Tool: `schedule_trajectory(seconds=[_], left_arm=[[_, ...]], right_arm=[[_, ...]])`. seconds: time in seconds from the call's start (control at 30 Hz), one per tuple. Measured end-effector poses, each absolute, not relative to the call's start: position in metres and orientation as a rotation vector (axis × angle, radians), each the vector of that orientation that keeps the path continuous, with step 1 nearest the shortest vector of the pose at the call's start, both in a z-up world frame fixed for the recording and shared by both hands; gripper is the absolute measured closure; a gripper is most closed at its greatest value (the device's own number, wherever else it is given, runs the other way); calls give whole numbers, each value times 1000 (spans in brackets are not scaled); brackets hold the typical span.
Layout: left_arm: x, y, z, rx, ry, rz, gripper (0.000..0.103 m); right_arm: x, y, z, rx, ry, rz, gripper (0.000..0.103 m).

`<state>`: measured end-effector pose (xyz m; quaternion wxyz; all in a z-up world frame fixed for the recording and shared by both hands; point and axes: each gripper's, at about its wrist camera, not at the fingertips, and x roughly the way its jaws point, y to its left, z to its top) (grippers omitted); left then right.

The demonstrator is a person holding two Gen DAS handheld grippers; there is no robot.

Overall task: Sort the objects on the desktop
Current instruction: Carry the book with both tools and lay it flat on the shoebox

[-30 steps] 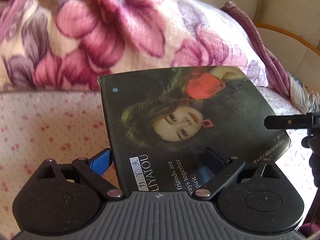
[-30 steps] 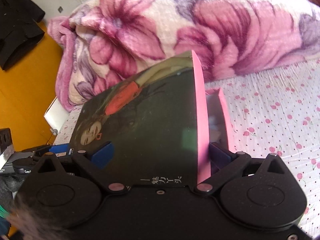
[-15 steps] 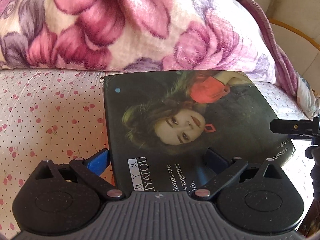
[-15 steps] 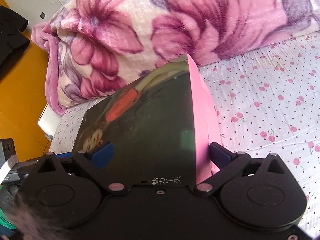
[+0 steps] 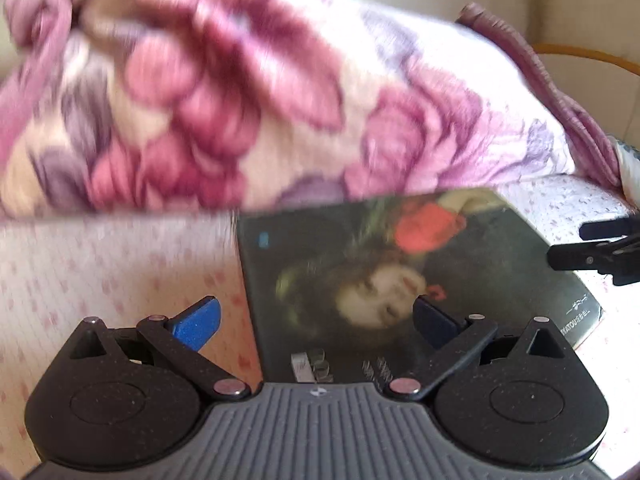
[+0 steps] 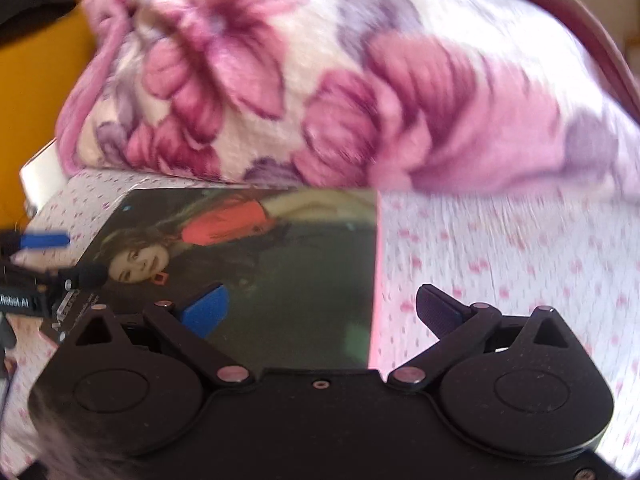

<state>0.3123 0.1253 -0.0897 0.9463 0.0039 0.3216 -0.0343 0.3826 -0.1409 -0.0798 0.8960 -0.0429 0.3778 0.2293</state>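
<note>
Dark album sleeve with a portrait print lies flat on the dotted bedsheet, lower centre of both views, just in front of the floral blanket filling the upper frame. Left gripper: jaws have just been opening, now spread wide, sleeve's left edge between them but pads clear of it. Right gripper: jaws wide, sleeve's pink right edge between them, not pinched. Both views blurred.

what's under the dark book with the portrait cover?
The book lies flat on the pink-dotted bedsheet, which shows around it, with the floral blanket behind. A pink edge lines its right side. Whatever lies directly beneath the cover is hidden.
</note>
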Motion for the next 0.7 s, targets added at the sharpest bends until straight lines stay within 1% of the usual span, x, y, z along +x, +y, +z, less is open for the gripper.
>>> schedule_trajectory(seconds=[0.07,0.17,0.3,0.43,0.7], left_arm=[[316,121,-88,21,628,-120,1],[332,116,-91,66,641,-170,1],[354,117,-101,61,706,-185,1],[359,113,-109,94,735,-182,1],[360,112,-107,87,769,-166,0]], right_arm=[[389,-136,-80,-97,777,510,1],[403,-127,-82,-104,784,558,1],[420,-114,-90,-113,831,582,1],[434,-112,-98,-99,888,593,1],[432,-107,-97,-151,913,593,1]])
